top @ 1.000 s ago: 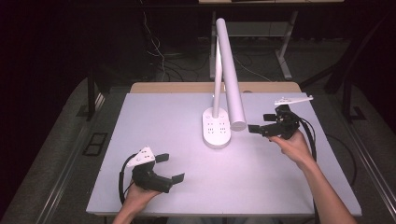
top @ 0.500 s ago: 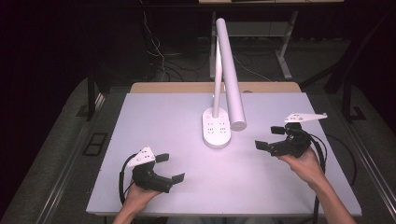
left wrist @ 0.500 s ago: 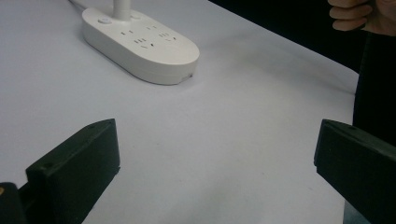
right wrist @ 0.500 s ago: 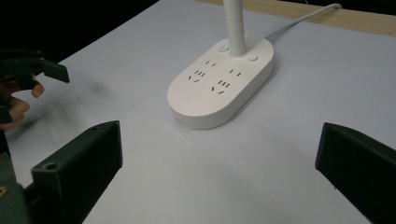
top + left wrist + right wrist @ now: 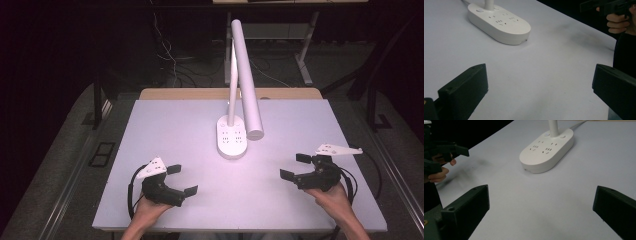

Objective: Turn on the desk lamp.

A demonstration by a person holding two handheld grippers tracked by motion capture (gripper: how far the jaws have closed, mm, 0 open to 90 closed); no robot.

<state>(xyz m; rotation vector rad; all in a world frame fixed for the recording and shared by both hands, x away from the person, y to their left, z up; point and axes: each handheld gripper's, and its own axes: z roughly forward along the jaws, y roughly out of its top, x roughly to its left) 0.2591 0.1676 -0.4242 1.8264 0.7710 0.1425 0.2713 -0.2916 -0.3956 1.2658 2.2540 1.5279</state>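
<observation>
The left tongs (image 5: 179, 179) rest open and empty at the near left of the bench (image 5: 175, 125), the desk lamp (image 5: 231, 139) stands mid-bench, and the right tongs (image 5: 295, 166), also open, have drawn back from it to the near right, suggesting release.

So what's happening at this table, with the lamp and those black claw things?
A person sits at a white table holding a two-jaw claw in each hand. The left claw and the right claw both rest near the table's front edge, jaws spread wide and gripping nothing. Between them, farther back, stands a white desk lamp whose oval base has power sockets on top. Neither claw touches it right now.
</observation>
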